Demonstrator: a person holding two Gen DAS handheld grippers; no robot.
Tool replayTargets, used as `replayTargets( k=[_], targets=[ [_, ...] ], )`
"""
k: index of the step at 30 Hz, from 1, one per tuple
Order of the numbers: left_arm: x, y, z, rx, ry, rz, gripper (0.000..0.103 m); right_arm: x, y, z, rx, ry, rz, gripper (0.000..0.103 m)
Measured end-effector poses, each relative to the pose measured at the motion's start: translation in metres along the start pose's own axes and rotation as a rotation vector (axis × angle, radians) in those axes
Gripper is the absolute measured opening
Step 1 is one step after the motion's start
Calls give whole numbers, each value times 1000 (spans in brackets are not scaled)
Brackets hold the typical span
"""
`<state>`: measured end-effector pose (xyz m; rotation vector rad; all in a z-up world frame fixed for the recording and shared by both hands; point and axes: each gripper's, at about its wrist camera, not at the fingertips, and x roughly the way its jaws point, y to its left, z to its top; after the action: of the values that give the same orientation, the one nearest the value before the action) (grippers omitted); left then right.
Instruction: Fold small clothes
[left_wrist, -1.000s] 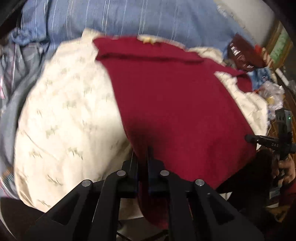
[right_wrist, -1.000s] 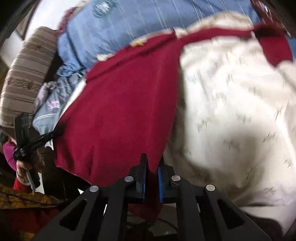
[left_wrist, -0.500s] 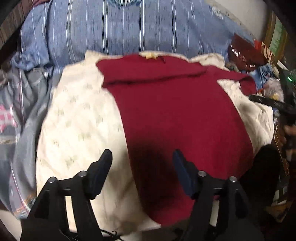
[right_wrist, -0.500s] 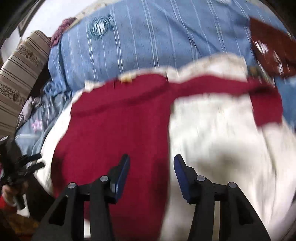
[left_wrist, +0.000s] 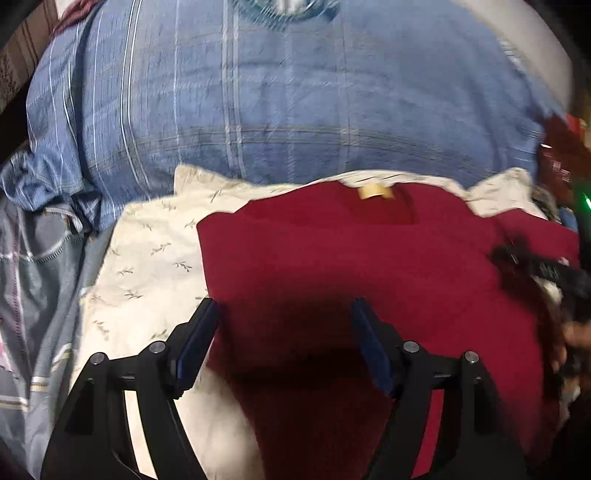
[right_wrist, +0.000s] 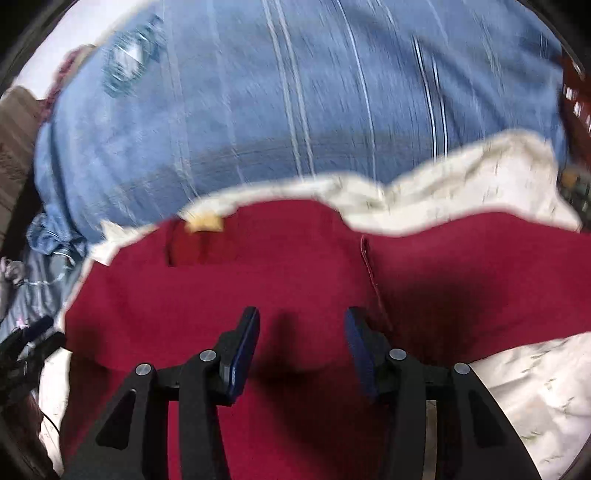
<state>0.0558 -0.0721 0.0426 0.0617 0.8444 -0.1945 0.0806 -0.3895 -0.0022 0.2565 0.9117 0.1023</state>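
Both grippers, left gripper and right gripper, hover with jaws apart and empty, over the red shirt, whose blurred collar seemingly lies farther ahead.

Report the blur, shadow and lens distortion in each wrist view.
Left wrist view: mild blur, fisheye bulges the blue quilt; the left gripper shadows the red shirt. Right wrist view: heavier smear across the quilt, dark shadow under the right gripper.

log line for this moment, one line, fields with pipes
stage: between folds | left gripper: open, empty | right gripper: open, empty | red garment: flat on cream cloth | jaws: just opened
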Motion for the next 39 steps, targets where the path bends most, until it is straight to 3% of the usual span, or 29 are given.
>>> replayTargets(
  k=[2, 4, 7, 16, 21, 27, 30, 31, 33, 39],
  targets=[
    [22, 6, -3, -21, 53, 32, 73, 0, -4, -5, 7, -42, 26, 47],
    [35, 10, -9, -46, 87, 18, 74, -3, -1, -8, -10, -46, 19, 48],
    [35, 14, -17, -83, 68, 22, 83, -6, -2, -8, 6, -47, 39, 50],
    [29, 11, -20, -78, 59, 45, 85, -29, -5, -9, 61, -81, 82, 52],
    [34, 10, -16, -71, 60, 58, 86, -18, -1, -11, 35, -45, 45, 52],
    [42, 11, -16, -88, 63, 78, 95, -20, -3, -14, 46, -40, 61, 53],
    [44, 14, -17, -101, 64, 72, 98, -45, -18, -18, 121, -75, 104, 58],
    [43, 14, -18, -104, 63, 71, 98, -58, -26, -19, 139, -104, 94, 65],
    [43, 14, -18, -104, 61, 73, 98, -80, -45, -20, 167, -153, 61, 70],
    [43, 13, -19, -106, 60, 85, 101, -119, -117, -23, 325, -192, -44, 73]
  ],
)
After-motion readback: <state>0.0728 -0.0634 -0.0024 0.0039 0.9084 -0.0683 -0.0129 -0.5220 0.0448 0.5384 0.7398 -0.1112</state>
